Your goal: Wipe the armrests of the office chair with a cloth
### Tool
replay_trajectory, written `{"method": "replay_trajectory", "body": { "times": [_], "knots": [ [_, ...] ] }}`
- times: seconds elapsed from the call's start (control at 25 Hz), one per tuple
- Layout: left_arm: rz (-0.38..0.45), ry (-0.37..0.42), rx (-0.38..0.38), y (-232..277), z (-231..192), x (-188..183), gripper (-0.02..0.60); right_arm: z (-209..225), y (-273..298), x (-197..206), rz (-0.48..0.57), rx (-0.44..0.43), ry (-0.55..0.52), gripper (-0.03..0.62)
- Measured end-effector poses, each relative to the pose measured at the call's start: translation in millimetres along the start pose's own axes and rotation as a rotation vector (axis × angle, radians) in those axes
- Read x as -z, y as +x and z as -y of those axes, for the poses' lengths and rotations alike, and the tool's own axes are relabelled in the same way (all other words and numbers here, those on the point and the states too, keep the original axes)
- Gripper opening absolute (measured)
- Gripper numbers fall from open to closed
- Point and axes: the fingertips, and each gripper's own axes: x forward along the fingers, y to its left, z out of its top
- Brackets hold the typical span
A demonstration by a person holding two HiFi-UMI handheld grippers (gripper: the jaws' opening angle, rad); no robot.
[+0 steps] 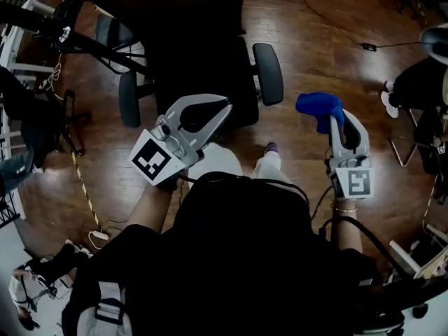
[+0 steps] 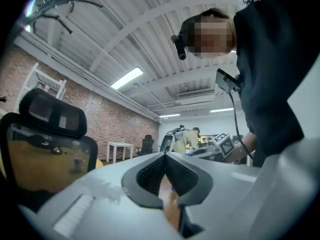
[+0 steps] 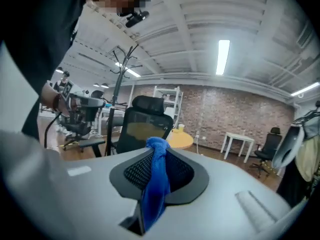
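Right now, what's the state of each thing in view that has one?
Left gripper: shut, empty.
Right gripper: shut on the cloth.
Cloth: bunched, pinched between the jaws, held apart from the chair.
Chair: upright, seat unoccupied.
Armrests: nothing touching them, not yet wiped at this moment.

A yellow-and-black striped cord (image 1: 82,184) trails over the dark wooden floor (image 1: 322,54) at the left, while a small white table (image 3: 239,136) and a round yellow table (image 3: 180,140) stand far off by the brick wall (image 3: 235,111).
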Motion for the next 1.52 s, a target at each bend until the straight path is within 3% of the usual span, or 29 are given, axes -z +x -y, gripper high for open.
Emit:
{"method": "replay_trajectory", "body": {
  "times": [0.12,0.24,0.36,0.56,0.68,0.8,0.96,1.16,1.32,1.52],
  "knots": [
    [0.014,-0.075,-0.152,-2.1,10.2,21.5,0.012,19.5,55.5,19.5,-0.049,-0.14,-0.024,0.054],
    [-0.027,-0.179,-0.172,1.1,22.0,56.0,0.057,26.2,104.2,49.5,-0.11,-0.226,-0.105,0.054],
    [-0.096,-0.253,-0.184,-1.9,5.8,81.4,0.072,34.2,157.5,90.4,-0.193,-0.274,-0.106,0.054],
    [0.0,-0.304,-0.48,-23.4,-30.9,85.0,0.072,11.7,249.7,152.0,-0.305,-0.486,-0.194,0.054],
    [-0.009,-0.309,-0.571,-24.1,-29.2,96.4,0.072,-6.5,287.1,185.9,-0.373,-0.517,-0.257,0.054],
    [-0.024,-0.333,-0.614,-16.2,-32.6,108.0,0.072,-20.4,316.7,200.8,-0.377,-0.547,-0.306,0.054],
    [0.022,-0.391,-0.668,-5.8,-50.8,111.8,0.072,-27.0,364.1,184.3,-0.345,-0.643,-0.317,0.054],
    [0.048,-0.398,-0.711,-5.0,-16.1,124.3,0.072,-49.3,389.1,191.7,-0.39,-0.828,-0.323,0.051],
    [0.072,-0.411,-0.766,-18.0,-14.0,132.3,0.072,-66.0,394.3,192.4,-0.411,-0.921,-0.454,0.046],
    [0.062,-0.4,-0.73,-15.8,-11.6,131.4,0.072,-104.7,372.5,188.5,-0.327,-1.005,-0.651,0.043]
  ]
}}
